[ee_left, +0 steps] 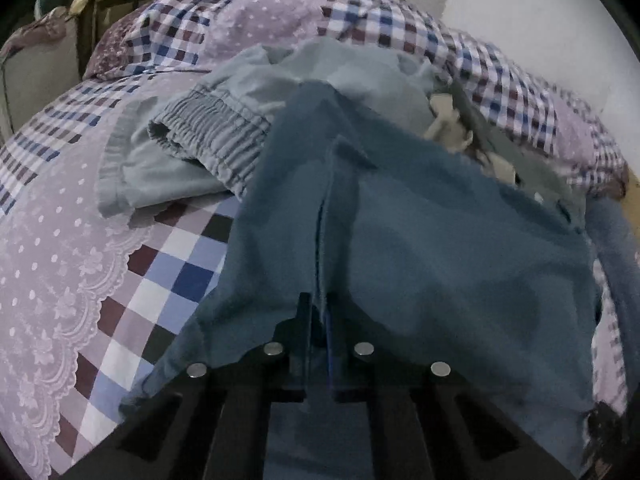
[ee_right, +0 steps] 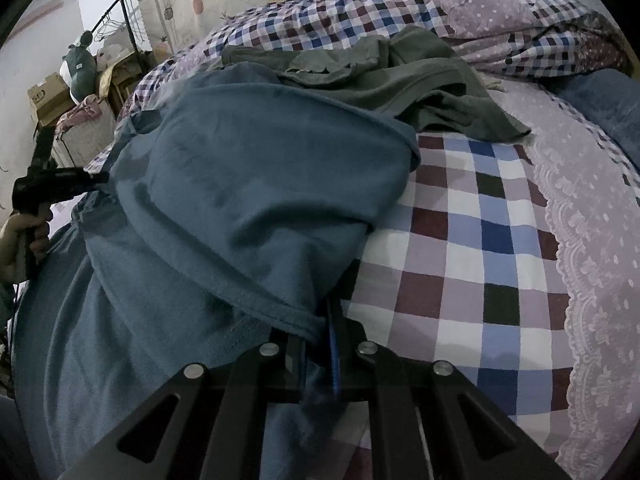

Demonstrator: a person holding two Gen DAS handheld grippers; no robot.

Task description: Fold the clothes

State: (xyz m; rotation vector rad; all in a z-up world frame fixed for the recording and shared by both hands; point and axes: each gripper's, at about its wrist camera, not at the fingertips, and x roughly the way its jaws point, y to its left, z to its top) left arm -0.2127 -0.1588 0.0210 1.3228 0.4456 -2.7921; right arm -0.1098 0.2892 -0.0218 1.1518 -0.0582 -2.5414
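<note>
A blue T-shirt (ee_left: 440, 240) lies spread over the bed and fills the middle of both views. My left gripper (ee_left: 319, 312) is shut on a pinched fold of the blue T-shirt at the bottom centre. In the right wrist view my right gripper (ee_right: 320, 320) is shut on the hemmed edge of the blue T-shirt (ee_right: 240, 184). At the left edge of that view my left gripper (ee_right: 96, 178) also shows, with a hand (ee_right: 24, 236) around its handle. Light grey pants (ee_left: 208, 136) with an elastic waistband lie beyond the shirt. A dark grey-green garment (ee_right: 400, 76) lies crumpled behind it.
The bedcover (ee_right: 480, 240) is checked in blue, maroon and white with lilac dotted lace borders. A rolled quilt (ee_left: 280, 12) runs along the far side. Boxes (ee_right: 48, 92), a plush toy and a clothes rack (ee_right: 132, 24) stand beside the bed. Another blue cloth (ee_right: 608, 100) lies far right.
</note>
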